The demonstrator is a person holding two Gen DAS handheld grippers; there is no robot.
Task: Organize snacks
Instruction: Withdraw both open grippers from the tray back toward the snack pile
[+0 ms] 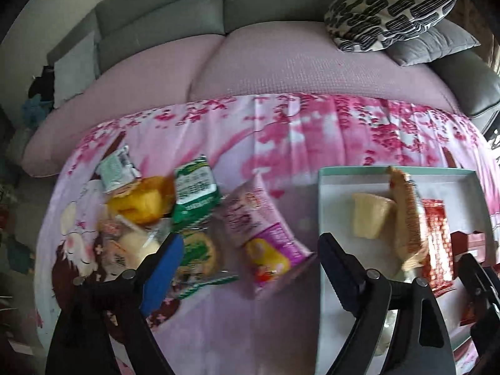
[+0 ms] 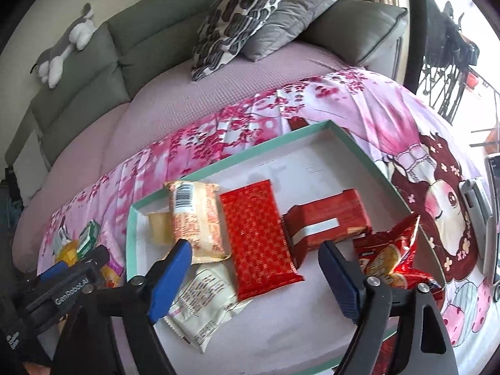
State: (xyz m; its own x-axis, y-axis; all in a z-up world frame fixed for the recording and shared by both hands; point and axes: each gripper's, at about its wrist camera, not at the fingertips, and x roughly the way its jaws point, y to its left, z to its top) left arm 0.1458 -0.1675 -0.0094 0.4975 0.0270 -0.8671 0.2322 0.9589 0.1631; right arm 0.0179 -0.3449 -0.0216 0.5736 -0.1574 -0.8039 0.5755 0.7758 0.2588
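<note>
Roughly halfway, I would say. The shallow box [image 2: 237,159] with the teal rim lies on the pink blossom-print cloth [image 1: 281,131], and several snacks are already in it: a pale cup [image 2: 157,228], an orange-and-white packet [image 2: 193,215], a red patterned packet [image 2: 259,237], a red carton [image 2: 328,222], a crinkled red bag [image 2: 387,256] and a white packet [image 2: 203,303].

The right gripper [image 2: 254,273] hovers over the box with its fingers [image 2: 170,278] spread wide and nothing between them; the red patterned packet lies just beyond the gap, the white packet under the left-hand finger.

The left gripper [image 1: 247,268] also stands with fingers spread and empty. Beyond its left-hand finger and the gap a loose heap waits on the cloth, outside the box: two green packets [image 1: 195,193], a silvery-green packet [image 1: 117,168], a yellow cake-like snack [image 1: 140,200], a pink-and-purple packet [image 1: 256,218], a round biscuit pack [image 1: 197,250] and a pale bun in clear wrap [image 1: 134,240]. The box edge sits just past its right-hand finger.

So the heap is what is left, and the far half of the box has room for it. No snack is in hand at this moment.
</note>
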